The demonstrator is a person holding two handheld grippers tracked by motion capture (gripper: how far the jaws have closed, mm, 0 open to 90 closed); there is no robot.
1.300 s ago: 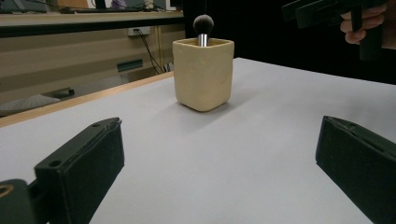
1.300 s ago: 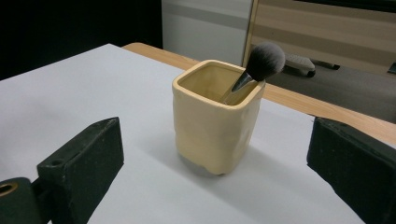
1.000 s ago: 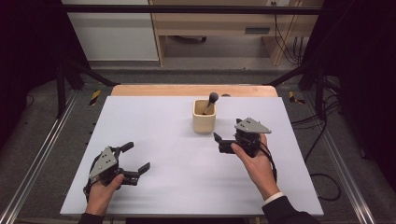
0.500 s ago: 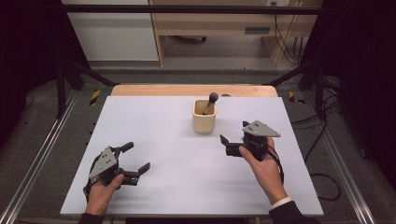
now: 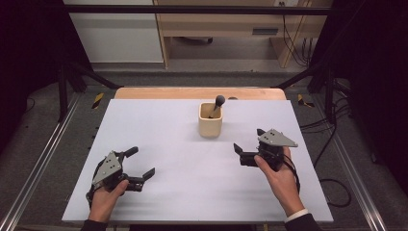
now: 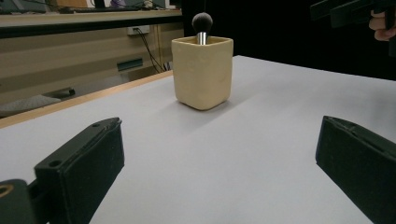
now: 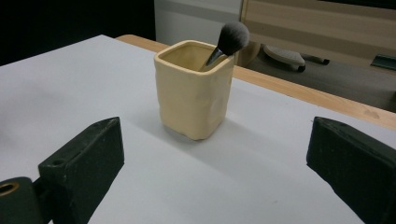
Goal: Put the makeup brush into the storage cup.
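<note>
Brush (image 7: 232,38) upright in cream cup (image 7: 194,91)

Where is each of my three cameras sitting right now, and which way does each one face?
High view: above the person's side, looking forward and down on the white table; both hands with the left gripper and right gripper show.
Left gripper view: rides low on that gripper, facing the cream cup; own open jaws show.
Right gripper view: same, closer to the cup; own open jaws show.
All three share the cup and its brush.
</note>
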